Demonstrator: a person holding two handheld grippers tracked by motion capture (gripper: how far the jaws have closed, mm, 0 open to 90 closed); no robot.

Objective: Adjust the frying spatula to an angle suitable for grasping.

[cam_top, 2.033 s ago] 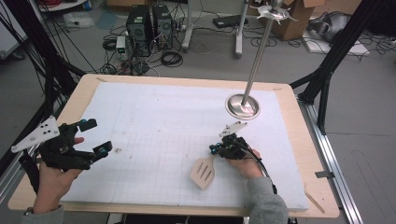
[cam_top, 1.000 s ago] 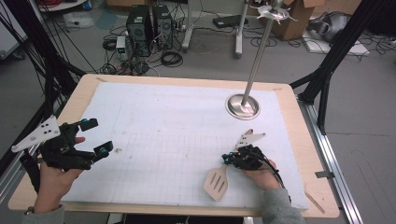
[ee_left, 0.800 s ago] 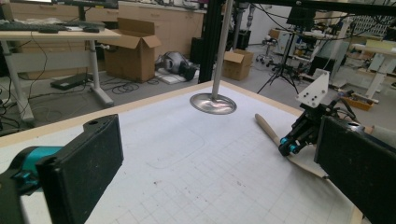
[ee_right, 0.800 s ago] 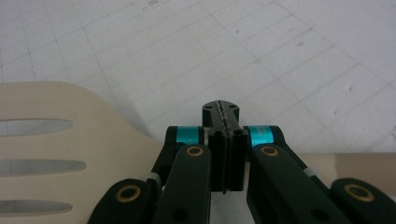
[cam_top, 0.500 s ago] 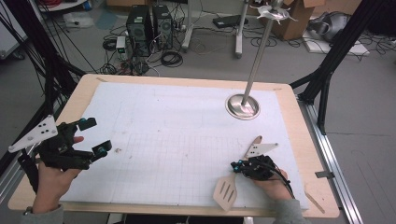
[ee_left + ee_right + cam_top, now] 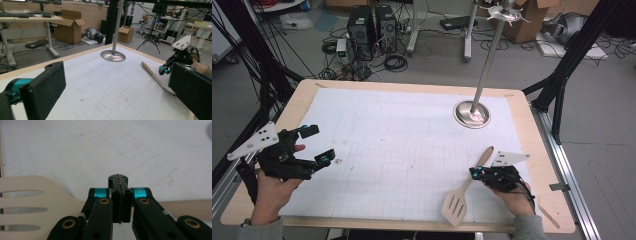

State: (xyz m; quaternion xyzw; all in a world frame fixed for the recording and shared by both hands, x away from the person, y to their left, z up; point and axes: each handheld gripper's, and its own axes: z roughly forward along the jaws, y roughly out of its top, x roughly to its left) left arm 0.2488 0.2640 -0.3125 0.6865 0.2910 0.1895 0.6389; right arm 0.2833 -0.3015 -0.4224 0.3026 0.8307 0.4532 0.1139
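The right gripper (image 6: pixel 476 173) is clamped on the wooden spatula (image 6: pixel 460 197) near the table's (image 6: pixel 532 125) front right corner. The left gripper (image 6: pixel 314 145) stands open and empty by the left edge. The spatula's wide end pokes toward the front edge, so it could twist or slip in the thin grip and fall off.

Table (image 6: pixel 532 120): your wooden top carries a white gridded sheet (image 6: pixel 402 150) over most of its surface.
Stand: you have a round metal base (image 6: pixel 471 114) on the far right of the sheet, with an upright pole (image 6: pixel 489 52) rising from it.
Floor beyond: you will see computer towers (image 6: pixel 371 27), coiled cables (image 6: pixel 394 62) and cardboard boxes (image 6: pixel 71 26).
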